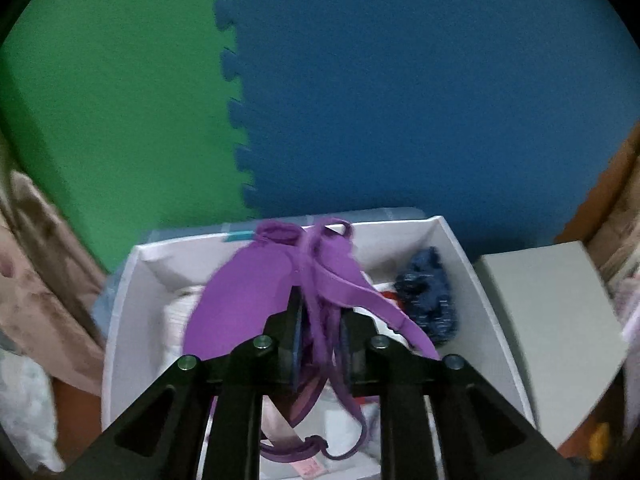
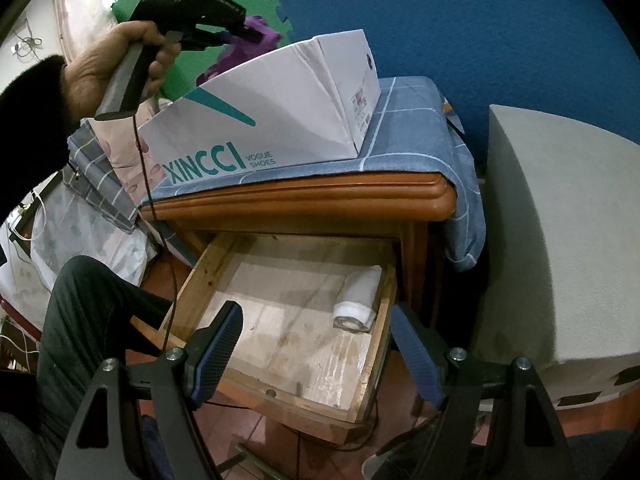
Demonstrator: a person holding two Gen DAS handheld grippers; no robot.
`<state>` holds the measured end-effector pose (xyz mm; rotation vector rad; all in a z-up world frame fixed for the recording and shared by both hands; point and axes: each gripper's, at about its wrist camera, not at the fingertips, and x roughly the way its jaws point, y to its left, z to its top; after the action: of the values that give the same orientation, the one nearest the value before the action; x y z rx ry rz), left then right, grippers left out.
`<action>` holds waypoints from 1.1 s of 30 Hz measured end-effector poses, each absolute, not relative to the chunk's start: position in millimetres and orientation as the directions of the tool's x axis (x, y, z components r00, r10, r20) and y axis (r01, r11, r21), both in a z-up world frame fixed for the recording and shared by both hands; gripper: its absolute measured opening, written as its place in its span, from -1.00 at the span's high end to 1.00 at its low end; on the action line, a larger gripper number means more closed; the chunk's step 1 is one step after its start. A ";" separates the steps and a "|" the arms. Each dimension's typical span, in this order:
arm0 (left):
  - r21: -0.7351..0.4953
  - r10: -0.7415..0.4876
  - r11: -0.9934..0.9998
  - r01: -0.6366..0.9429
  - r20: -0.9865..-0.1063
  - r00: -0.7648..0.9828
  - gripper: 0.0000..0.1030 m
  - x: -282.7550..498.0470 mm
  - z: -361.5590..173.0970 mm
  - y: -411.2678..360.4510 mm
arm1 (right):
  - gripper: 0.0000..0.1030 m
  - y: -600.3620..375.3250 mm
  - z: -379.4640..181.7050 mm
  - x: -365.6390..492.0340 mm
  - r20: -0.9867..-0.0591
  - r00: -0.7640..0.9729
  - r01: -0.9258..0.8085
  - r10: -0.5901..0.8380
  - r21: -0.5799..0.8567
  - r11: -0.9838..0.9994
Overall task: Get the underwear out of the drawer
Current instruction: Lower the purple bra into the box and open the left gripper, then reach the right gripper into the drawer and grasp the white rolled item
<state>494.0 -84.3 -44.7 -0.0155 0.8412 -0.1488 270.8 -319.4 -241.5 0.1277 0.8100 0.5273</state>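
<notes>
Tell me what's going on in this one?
A person is emptying a drawer into a shoe box on top of the nightstand. The left hand-held gripper has a purple bra between its fingers over the box, which already holds other garments. The right hand-held gripper hangs open over the pulled-out drawer, gripping nothing. One rolled white cloth is all that shows in the drawer.

light: dim, flat | blur: left view smeared | edges: fisheye-bent, dark corners
</notes>
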 end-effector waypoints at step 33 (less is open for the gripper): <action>-0.221 -0.301 0.948 0.230 -0.380 0.874 -0.98 248.5 -118.5 84.7 | -0.52 -184.5 -307.3 314.6 -0.894 0.401 -0.697 0.200 -0.156 0.700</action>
<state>248.5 84.7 -118.5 -0.1714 0.4236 -0.2791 314.6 -184.5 -307.3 -0.5691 1.0078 0.6071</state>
